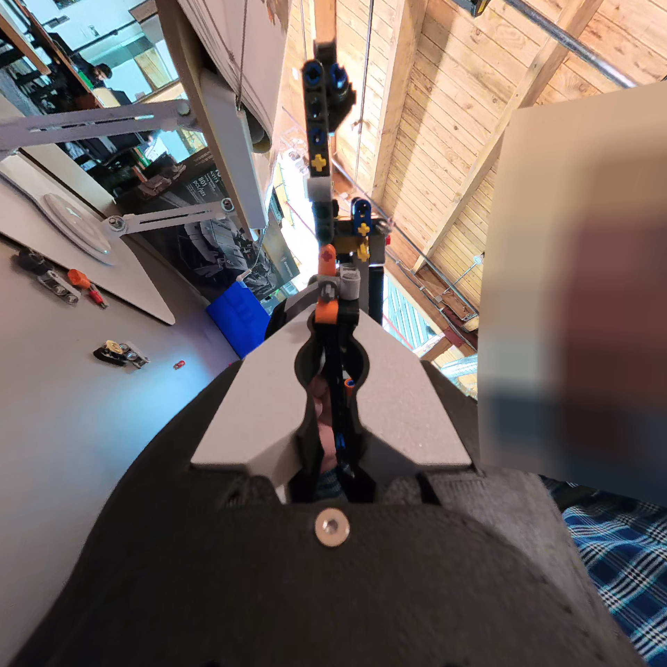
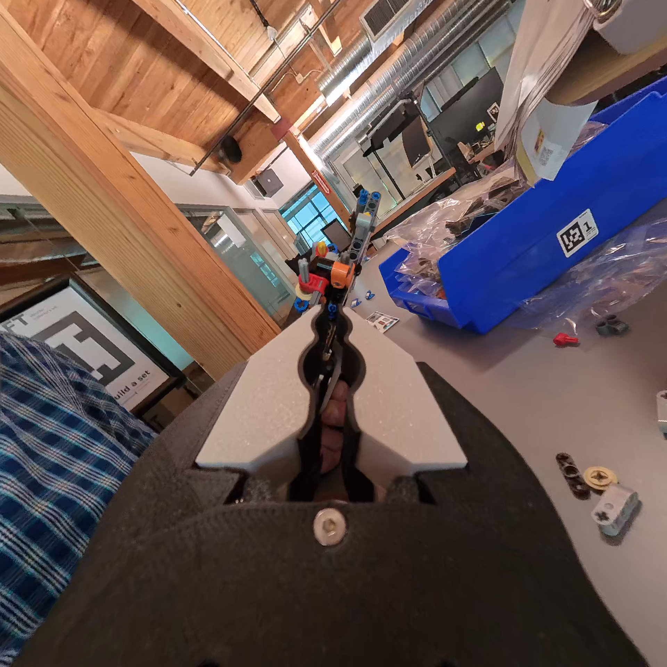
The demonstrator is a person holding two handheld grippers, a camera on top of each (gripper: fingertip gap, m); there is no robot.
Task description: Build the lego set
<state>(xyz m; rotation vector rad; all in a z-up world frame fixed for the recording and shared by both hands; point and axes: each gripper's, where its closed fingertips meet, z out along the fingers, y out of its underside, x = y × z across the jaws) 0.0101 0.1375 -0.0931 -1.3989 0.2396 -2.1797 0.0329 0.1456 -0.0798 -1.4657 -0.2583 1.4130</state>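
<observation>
In the left wrist view my left gripper (image 1: 330, 321) is shut on a lego assembly (image 1: 317, 144). It is a long black beam with blue pins, yellow axle ends and orange and grey connectors, and it sticks out beyond the fingertips, lifted off the table. In the right wrist view my right gripper (image 2: 332, 310) is shut on a lego assembly (image 2: 339, 274) with an orange connector, a red piece, blue pins and a grey beam pointing away. I cannot tell whether both hold the same assembly. A hand shows through each finger gap.
A grey table (image 2: 487, 379) carries a blue bin (image 2: 523, 260) with plastic bags, a red pin (image 2: 565, 339), a dark grey connector (image 2: 611, 325), a black beam (image 2: 572, 476), a tan disc (image 2: 599, 476) and a light grey connector (image 2: 613, 509). More loose pieces (image 1: 119, 353) lie at the left. The grippers are tip to tip, or close to it.
</observation>
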